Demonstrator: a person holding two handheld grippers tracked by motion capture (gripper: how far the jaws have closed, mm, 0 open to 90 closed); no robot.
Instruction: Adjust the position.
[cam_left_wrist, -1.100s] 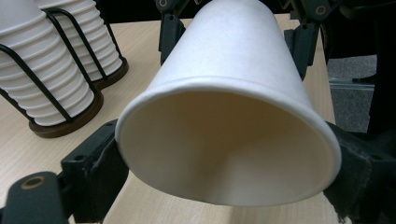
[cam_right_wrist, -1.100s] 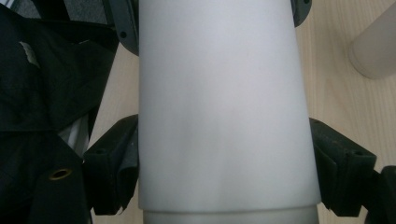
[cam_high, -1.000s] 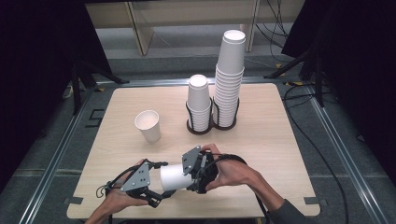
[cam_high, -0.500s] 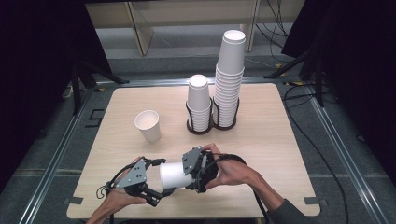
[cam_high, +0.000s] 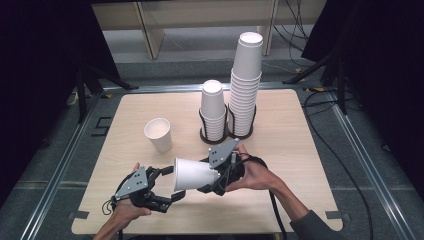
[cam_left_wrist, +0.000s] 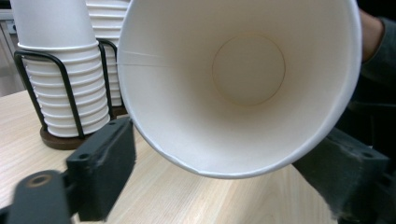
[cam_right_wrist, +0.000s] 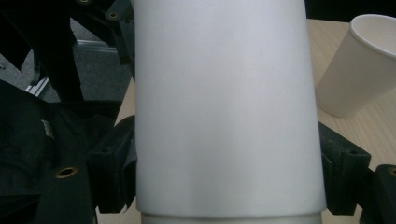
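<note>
While my right gripper (cam_high: 212, 176) clamps the sideways paper cup (cam_high: 192, 174) by its base | left gripper (cam_high: 170, 182) gapes wide, jaws flanking the rim.

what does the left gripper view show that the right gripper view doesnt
The left gripper view looks into the open mouth of the held cup, down to its round bottom, and takes in the cup stacks in their black wire holder.

The right gripper view shows the held cup's plain outer wall between the right hand-held gripper jaws, with the loose cup standing upright on the table, mouth up.

Both share the held cup, the light wooden table and black jaws either side of the cup.
</note>
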